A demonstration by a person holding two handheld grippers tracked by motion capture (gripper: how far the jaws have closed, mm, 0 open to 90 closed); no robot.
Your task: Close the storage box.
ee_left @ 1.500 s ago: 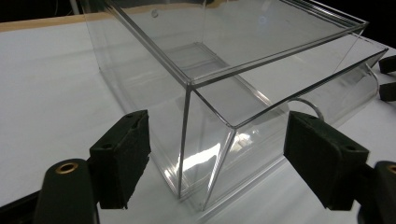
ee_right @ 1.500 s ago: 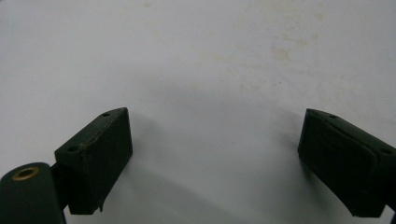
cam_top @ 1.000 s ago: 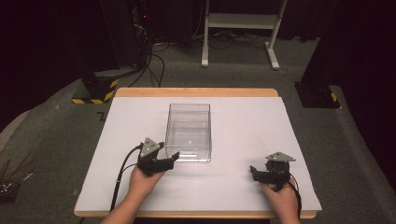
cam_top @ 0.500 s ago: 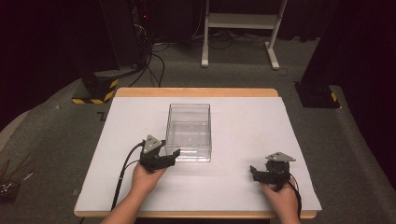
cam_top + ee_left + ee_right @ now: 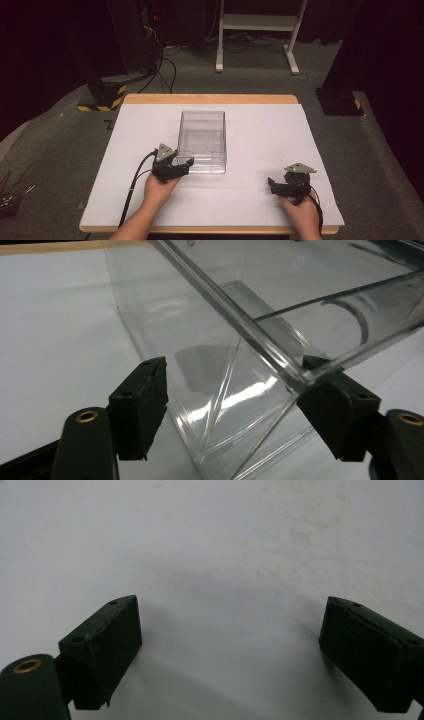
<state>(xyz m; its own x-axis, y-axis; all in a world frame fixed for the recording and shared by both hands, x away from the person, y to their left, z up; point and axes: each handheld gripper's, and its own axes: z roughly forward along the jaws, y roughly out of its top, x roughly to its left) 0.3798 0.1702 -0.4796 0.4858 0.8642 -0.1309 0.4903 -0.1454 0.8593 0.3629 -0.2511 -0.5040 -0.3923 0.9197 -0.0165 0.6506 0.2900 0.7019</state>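
The step in hand looks like a grasp on the clear plastic box (image 5: 202,141), which stands upright and empty near the middle of the tabletop (image 5: 260,130), its long side running toward the far edge. The left hand-held gripper (image 5: 184,164) sits at the box's near left corner; its jaws have just been closing, and in the left gripper view the corner of the box (image 5: 260,355) lies between them — the right pad seems to touch the rim, while the left pad (image 5: 142,405) stands off the wall, so the grip is not yet made. The next move, I judge, calls for the jaws to close until both pads press the wall, squarely and not on the slippery corner edge, before any lift or slide. The right hand-held gripper (image 5: 272,184) rests near the tabletop's near right corner, well apart from the box, jaws wide apart over bare white surface (image 5: 225,555). No brand, label or legible writing shows on the box or grippers — a dark mark just off the tabletop's left edge is too small to read.
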